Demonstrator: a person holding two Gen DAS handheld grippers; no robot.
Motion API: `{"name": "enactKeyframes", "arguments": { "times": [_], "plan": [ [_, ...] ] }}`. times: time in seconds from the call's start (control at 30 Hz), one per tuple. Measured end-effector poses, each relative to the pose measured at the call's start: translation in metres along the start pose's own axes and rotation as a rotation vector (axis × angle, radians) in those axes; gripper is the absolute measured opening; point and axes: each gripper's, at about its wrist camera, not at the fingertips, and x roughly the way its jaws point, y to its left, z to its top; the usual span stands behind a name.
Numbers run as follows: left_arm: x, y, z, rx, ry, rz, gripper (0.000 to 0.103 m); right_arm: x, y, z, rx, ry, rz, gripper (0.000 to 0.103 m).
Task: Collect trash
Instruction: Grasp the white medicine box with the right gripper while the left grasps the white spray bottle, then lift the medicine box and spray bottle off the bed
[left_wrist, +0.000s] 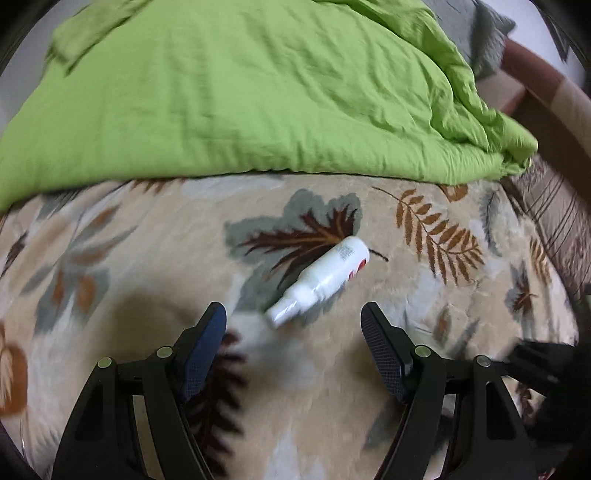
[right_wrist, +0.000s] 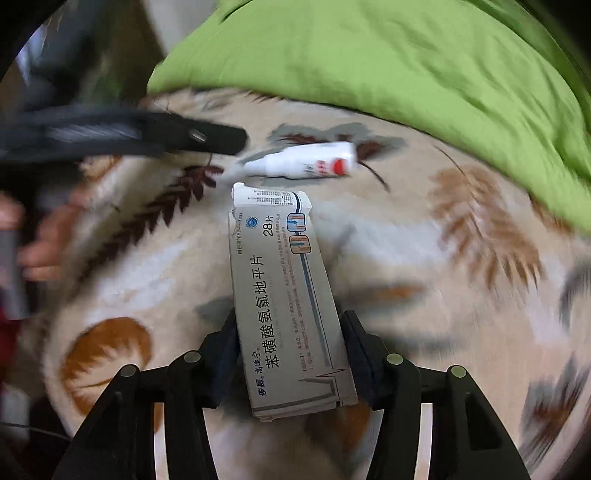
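A small white plastic bottle (left_wrist: 320, 280) with a red mark lies on its side on the leaf-patterned blanket (left_wrist: 147, 258), cap end toward me. My left gripper (left_wrist: 293, 314) is open, its fingertips either side of the cap end, just short of the bottle. In the right wrist view the bottle (right_wrist: 306, 162) lies ahead, with the left gripper's finger (right_wrist: 207, 138) beside its cap. My right gripper (right_wrist: 290, 325) is shut on a grey flattened medicine box (right_wrist: 284, 295) with Chinese print, held above the blanket (right_wrist: 424, 258).
A crumpled green duvet (left_wrist: 258, 92) covers the bed beyond the bottle and also shows in the right wrist view (right_wrist: 388, 55). A brown bed frame (left_wrist: 546, 103) runs along the right. The person's hand (right_wrist: 44, 240) is at the left edge.
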Motion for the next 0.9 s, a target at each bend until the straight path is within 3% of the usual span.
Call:
{"name": "enactKeyframes", "arguments": {
  "times": [0.13, 0.3, 0.43, 0.63, 0.9],
  "plan": [
    [0.027, -0.012, 0.014, 0.048, 0.015, -0.001, 0.073, -0.030, -0.024, -0.028, 0.138, -0.025, 0.035, 0.058],
    [0.063, -0.036, 0.022, 0.135, 0.079, 0.040, 0.045, -0.059, -0.039, -0.050, 0.247, -0.068, 0.093, 0.058],
    [0.071, -0.042, 0.021, 0.127, 0.074, 0.075, 0.038, -0.061, -0.028, -0.051, 0.270, -0.094, 0.089, 0.058],
    [0.044, -0.036, -0.007, 0.033, 0.056, 0.061, 0.033, -0.069, -0.011, -0.057, 0.288, -0.141, 0.074, 0.058],
    [-0.036, -0.044, -0.093, -0.017, 0.008, 0.048, 0.033, -0.078, 0.030, -0.078, 0.288, -0.182, 0.022, 0.058]
  ]
}}
